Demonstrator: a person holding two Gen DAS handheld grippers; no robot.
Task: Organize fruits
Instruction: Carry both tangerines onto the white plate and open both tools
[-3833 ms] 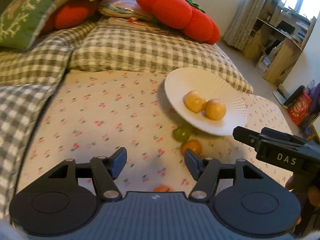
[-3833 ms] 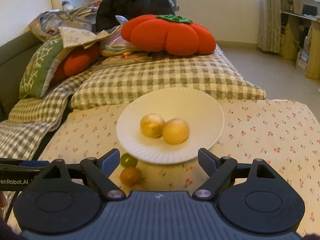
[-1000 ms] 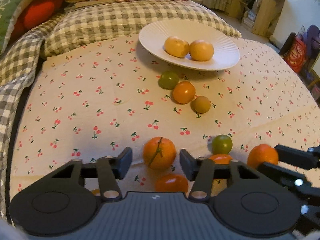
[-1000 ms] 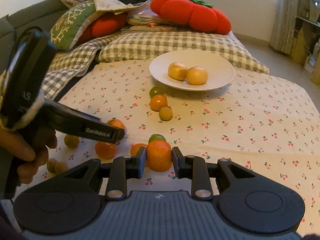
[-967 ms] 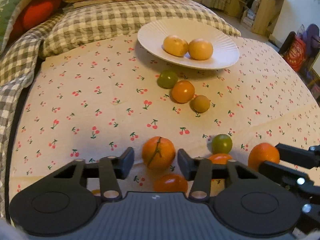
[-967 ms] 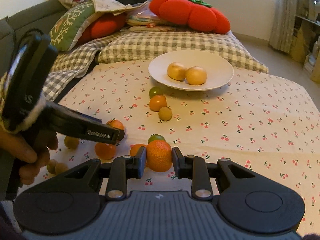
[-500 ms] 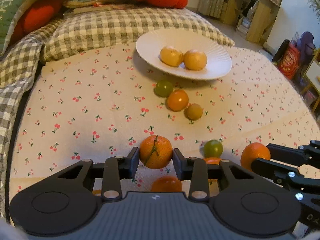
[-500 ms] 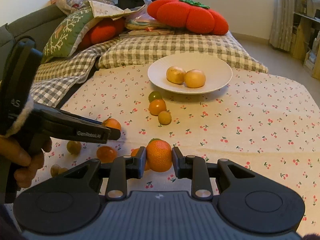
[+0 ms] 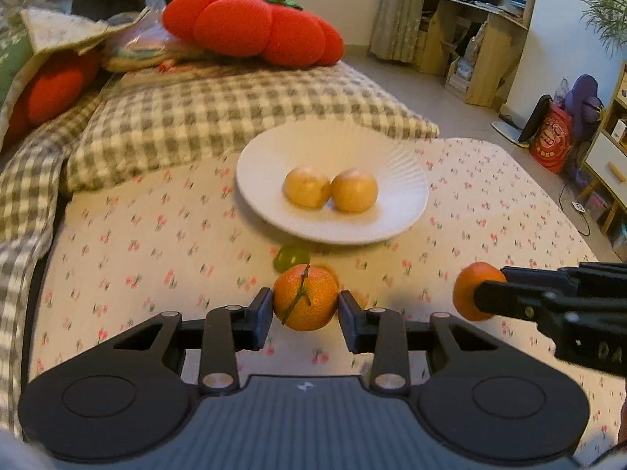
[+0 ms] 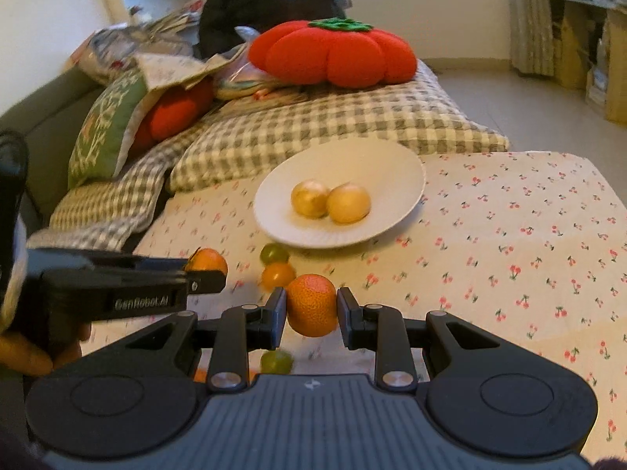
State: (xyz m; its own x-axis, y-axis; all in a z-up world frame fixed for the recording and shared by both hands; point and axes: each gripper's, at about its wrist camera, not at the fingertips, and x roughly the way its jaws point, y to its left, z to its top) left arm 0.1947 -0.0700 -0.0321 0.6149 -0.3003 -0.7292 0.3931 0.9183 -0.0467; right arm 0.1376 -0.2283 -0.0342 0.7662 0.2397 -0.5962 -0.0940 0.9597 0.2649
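Orange peel pinched both sides: our left gripper (image 9: 305, 313) clamps stemmed mandarin (image 9: 305, 297), our right gripper (image 10: 311, 311) clamps second mandarin (image 10: 312, 304). Both fruits clear of cherry-print cloth (image 9: 137, 243). White plate (image 9: 392, 164) lies straight ahead of both jaws, two yellow fruits (image 9: 331, 188) at centre. Left sits nearer plate, we judge. Green fruit (image 9: 290, 256) loose before rim.

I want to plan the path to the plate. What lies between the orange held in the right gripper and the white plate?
In the right wrist view, two small fruits lie on the cloth between the held orange and the white plate: an orange tomato and a green one just before the rim.
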